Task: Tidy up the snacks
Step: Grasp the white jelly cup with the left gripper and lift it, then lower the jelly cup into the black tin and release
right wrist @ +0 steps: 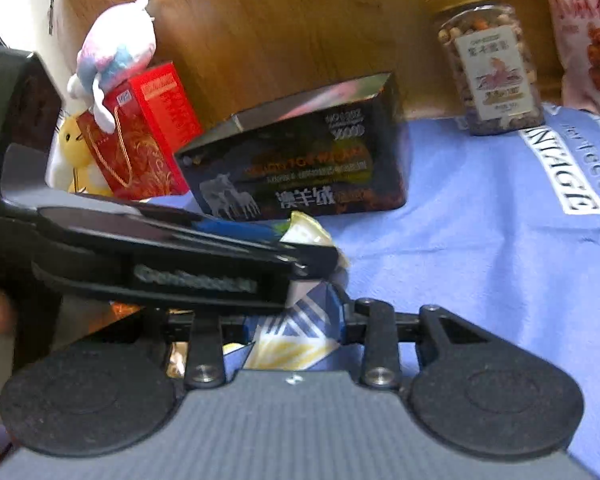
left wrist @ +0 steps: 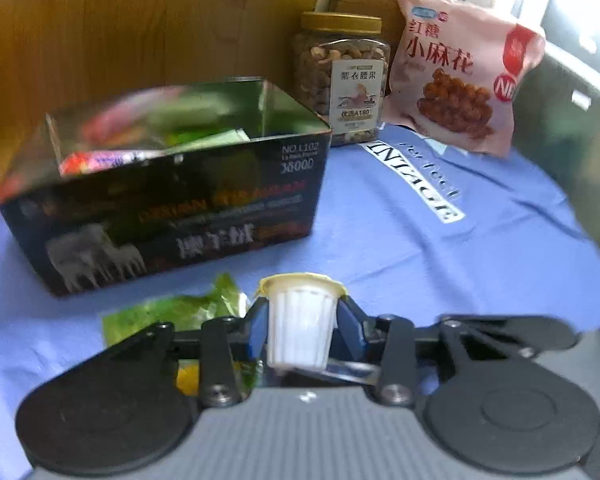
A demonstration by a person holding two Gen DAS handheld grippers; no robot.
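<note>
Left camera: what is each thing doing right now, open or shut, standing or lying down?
Left claw: shut on jelly cup.
Jelly cup: sealed, upright, held.
Box: open on top, snacks inside.
Jar: lid on, standing.
Pink bag: sealed, propped upright.
Green wrapper: lying flat on the cloth.
Right claw: shut on striped packet.

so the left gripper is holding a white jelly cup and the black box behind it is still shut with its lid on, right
Not quite. The left gripper does hold the white jelly cup between its jaws, but the black box is open, not lidded. The left wrist view shows over its rim to colourful snack packets already inside.
</note>
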